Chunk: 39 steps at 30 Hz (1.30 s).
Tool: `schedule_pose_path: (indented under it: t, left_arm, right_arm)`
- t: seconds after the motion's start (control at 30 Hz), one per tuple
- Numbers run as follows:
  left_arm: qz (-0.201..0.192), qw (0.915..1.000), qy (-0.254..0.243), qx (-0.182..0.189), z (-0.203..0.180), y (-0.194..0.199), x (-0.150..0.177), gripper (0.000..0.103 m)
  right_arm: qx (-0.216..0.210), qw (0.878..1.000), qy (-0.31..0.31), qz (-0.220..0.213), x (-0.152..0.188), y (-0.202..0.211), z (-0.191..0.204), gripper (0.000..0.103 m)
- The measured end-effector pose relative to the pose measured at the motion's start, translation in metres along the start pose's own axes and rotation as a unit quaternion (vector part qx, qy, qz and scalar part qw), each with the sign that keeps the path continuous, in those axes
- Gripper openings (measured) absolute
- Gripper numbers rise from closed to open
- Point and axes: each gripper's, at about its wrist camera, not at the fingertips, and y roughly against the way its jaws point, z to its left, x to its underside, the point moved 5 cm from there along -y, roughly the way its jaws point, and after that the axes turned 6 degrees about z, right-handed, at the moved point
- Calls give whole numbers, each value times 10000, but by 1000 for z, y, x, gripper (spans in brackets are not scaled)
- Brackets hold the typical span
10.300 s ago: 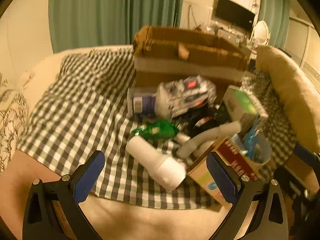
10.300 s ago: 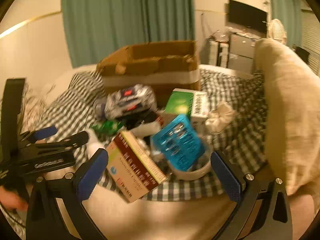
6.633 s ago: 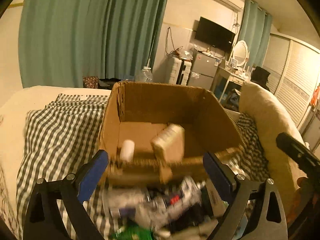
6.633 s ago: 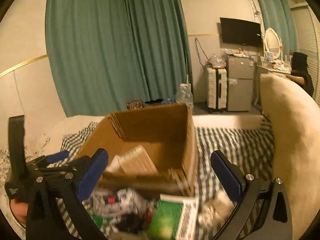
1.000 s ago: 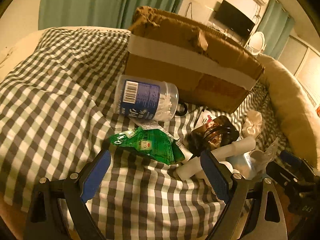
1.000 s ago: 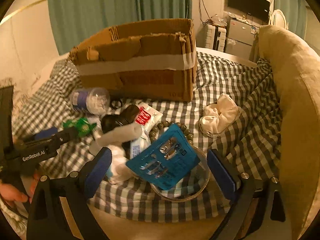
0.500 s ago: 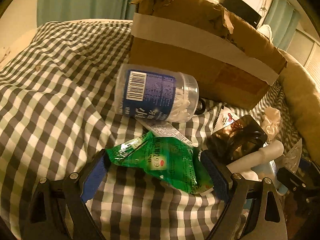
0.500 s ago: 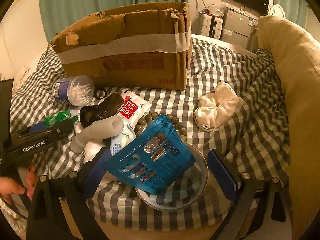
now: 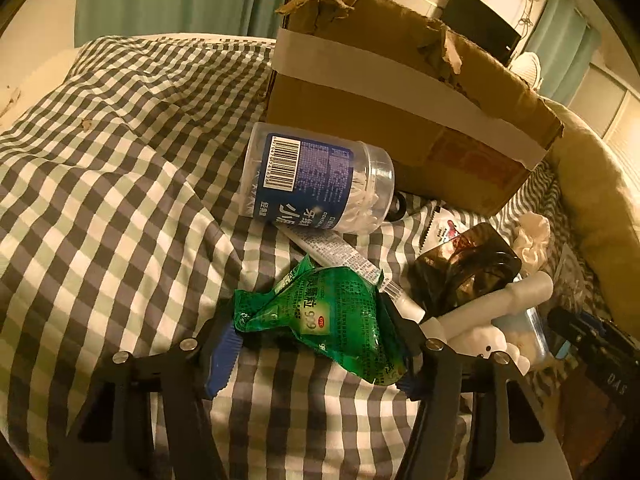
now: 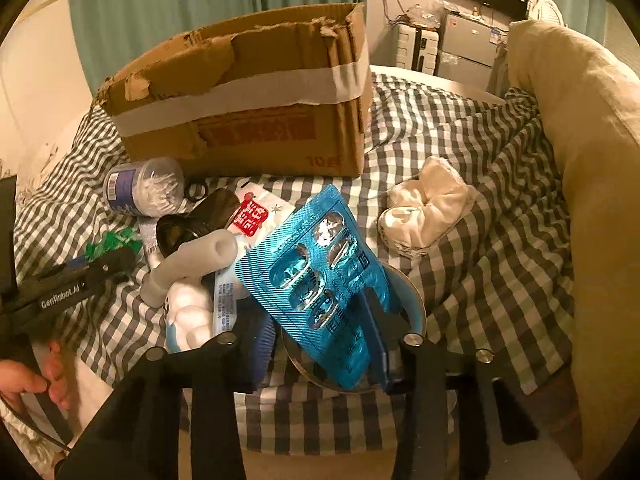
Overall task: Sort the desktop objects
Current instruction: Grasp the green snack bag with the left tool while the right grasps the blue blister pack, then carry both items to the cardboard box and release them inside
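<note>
The left gripper (image 9: 316, 344) has its jaws drawn in about a green sachet (image 9: 324, 316). The sachet lies between the blue pads, crumpled, on the checked cloth (image 9: 120, 184); the left pad (image 9: 222, 354) shows clear at 9 o'clock of it, while the right one is mostly hidden under the foil at 3 o'clock. Whether the pads actually press the sachet cannot be told.

At 12 o'clock of the sachet a flat tube (image 9: 340, 256) runs slantwise, and beyond it a clear jar (image 9: 320, 184) of cotton swabs lies on its side against the cardboard box (image 9: 400, 112). At 2 o'clock sits a dark glossy case (image 9: 468, 268), with a white pipe (image 9: 496, 304) resting below it.

The right gripper (image 10: 324, 340) stands over a glass bowl (image 10: 416, 308), jaws partly closed around a blue blister pack (image 10: 320, 276). The pack leans up out of the bowl, tilted toward 11 o'clock, its lower end between the pads; the right pad (image 10: 378, 340) touches its edge at 4 o'clock, the left pad sits just beside it at 8 o'clock. Firm grip or not cannot be told.

A cream scrunchie (image 10: 424, 208) lies at 1 o'clock of the pack, well apart. The box (image 10: 248, 120) stands at 12 o'clock. The left gripper (image 10: 80, 276) shows at 9 o'clock, by the green sachet (image 10: 112, 240).
</note>
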Motion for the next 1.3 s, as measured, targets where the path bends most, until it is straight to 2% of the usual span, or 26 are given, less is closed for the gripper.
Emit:
schedule_pose_path:
  t: [0.17,0.37,0.5,0.8,1.1,1.3]
  left_arm:
    - [-176,9998,59,7,5,11,-4,63]
    - [-538,9977,85,410,-2,25,-12,63]
    - [-753,9958,1,520,-7,36,-15,63]
    - [-953,9934,-125,627,-15,62,-14,63]
    - [-1287,9882,-384,741,-34,107,-20,63]
    - [-1483,9851,-564,659,-48,136,-37,63]
  right_arm:
    - [41,9999,-68,-126,-2,5,-4,24]
    - [-108,9991,-181,-358,-6,17,-7,10]
    - [-187,9983,-204,-520,-9,27,-6,8]
    - [-401,9962,-189,-749,-13,51,1,8]
    - [-938,9898,-171,-1059,-18,94,17,8]
    - [-1123,9861,-36,-1222,-28,119,29,8]
